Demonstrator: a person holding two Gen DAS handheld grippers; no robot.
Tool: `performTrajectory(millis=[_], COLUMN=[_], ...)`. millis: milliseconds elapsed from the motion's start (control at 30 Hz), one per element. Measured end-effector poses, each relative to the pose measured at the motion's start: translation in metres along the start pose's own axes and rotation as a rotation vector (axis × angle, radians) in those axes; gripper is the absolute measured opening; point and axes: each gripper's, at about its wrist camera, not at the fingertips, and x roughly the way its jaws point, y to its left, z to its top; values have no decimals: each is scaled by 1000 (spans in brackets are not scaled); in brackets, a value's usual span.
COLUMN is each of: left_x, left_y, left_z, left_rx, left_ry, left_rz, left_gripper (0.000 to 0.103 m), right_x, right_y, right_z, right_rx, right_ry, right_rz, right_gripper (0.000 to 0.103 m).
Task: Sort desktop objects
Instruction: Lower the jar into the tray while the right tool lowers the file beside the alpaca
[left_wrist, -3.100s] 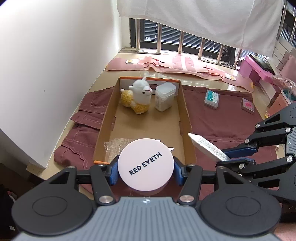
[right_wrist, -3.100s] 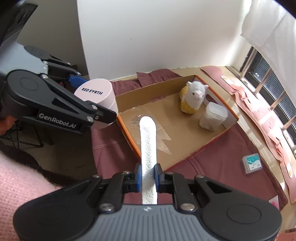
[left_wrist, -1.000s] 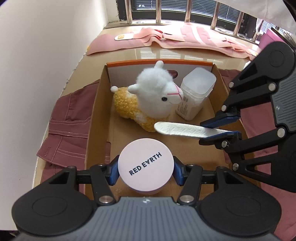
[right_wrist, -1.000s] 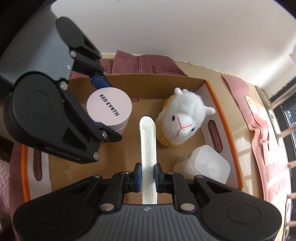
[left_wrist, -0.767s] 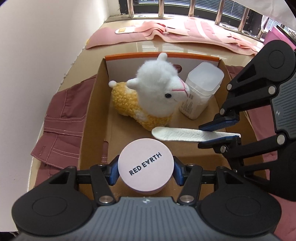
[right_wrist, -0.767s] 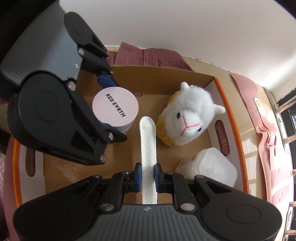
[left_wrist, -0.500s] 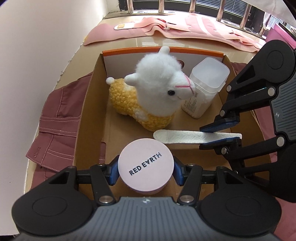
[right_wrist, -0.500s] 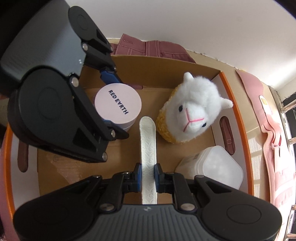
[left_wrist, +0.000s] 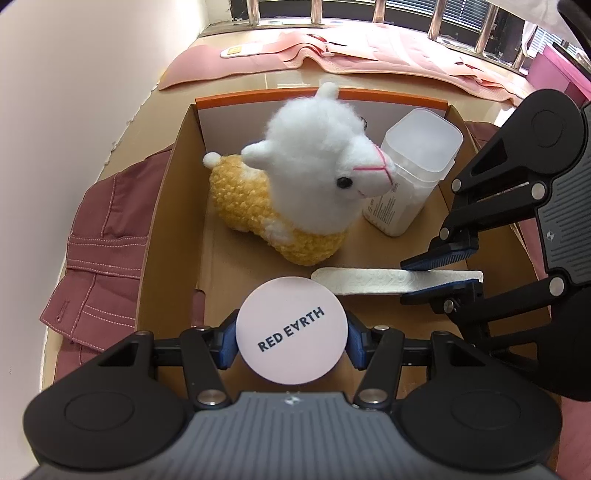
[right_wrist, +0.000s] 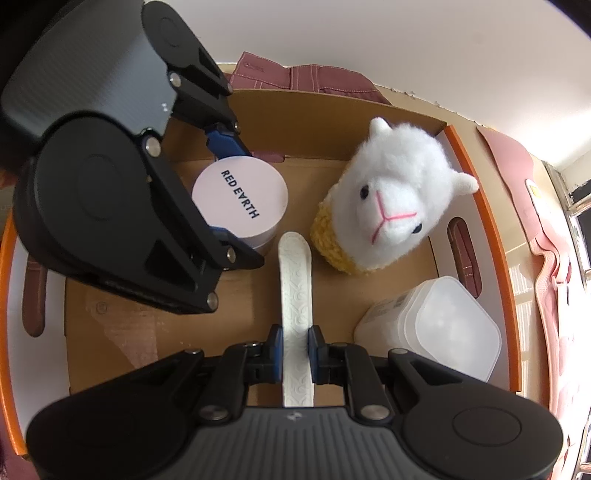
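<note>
Left wrist view
My left tongs (left_wrist: 291, 341): clamped on the round pink RED EARTH jar (left_wrist: 291, 329), blue pads pressing both sides, lid facing the camera.
Jar spot: inside the cardboard box (left_wrist: 173, 206), at the near end, just in front of the plush alpaca (left_wrist: 306, 192). Can't tell if its bottom touches the box floor.
My right tongs (left_wrist: 441, 273): coming in from the right of the alpaca, closed on a flat white embossed strip (left_wrist: 362, 281).
Strip: lying roughly level, its free rounded end pointing at the jar and sitting just beside the lid, in front of the alpaca's chest.
Alpaca: white head, yellow body, upright in the middle of the box, facing right.
Clear plastic container (left_wrist: 413, 170): right of the alpaca, by the far right corner of the box, pretty much against its snout.
Around the box: maroon cloth (left_wrist: 107, 236) on the bench to the alpaca's left, pink fabric (left_wrist: 332, 51) beyond the box's far wall.

Right wrist view
Right tongs (right_wrist: 295, 349): pinching the strip (right_wrist: 295, 302) between both pads, strip running straight ahead.
Strip tip: between the jar (right_wrist: 240, 203) and the alpaca (right_wrist: 391, 210), close to both.
Left tongs (right_wrist: 225, 184): gripping the jar, left of the alpaca.
Container (right_wrist: 436, 328): near right of the alpaca, by the box (right_wrist: 476, 192) wall with the handle slot.
</note>
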Motion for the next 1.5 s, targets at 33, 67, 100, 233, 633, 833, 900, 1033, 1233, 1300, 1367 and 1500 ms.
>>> performTrajectory(millis=[33, 67, 100, 233, 633, 833, 900, 1033, 1233, 1300, 1367, 1500], left_x=[0, 0, 1, 1, 3, 2, 3, 1, -1, -4, -7, -18], left_y=[-1, -2, -2, -3, -1, 0, 1, 2, 1, 1, 1, -1], left_z=[0, 0, 0, -1, -2, -3, -3, -2, -1, -1, -1, -1], left_rx=[7, 13, 18, 21, 12, 4, 3, -6, -8, -7, -3, 1], left_ry=[0, 0, 0, 2, 5, 3, 4, 1, -4, -9, -16, -39], left_rz=[2, 5, 7, 8, 2, -5, -4, -5, -2, 0, 2, 5], left_gripper=[56, 56, 56, 56, 56, 56, 57, 58, 60, 61, 63, 69], right_x=[1, 2, 2, 5, 9, 9, 8, 8, 6, 5, 5, 3], right_y=[0, 0, 0, 1, 2, 2, 2, 0, 2, 2, 3, 4], right_z=[0, -1, -1, -2, -5, -6, -5, -6, -7, -7, -8, -9], right_rx=[-1, 0, 1, 3, 6, 12, 15, 33, 36, 39, 42, 42], right_ry=[1, 2, 3, 8, 11, 10, 11, 9, 9, 8, 8, 7], right_rz=[1, 2, 3, 6, 14, 17, 19, 21, 19, 19, 20, 15], right_gripper=[13, 13, 13, 13, 13, 14, 14, 14, 15, 15, 16, 19])
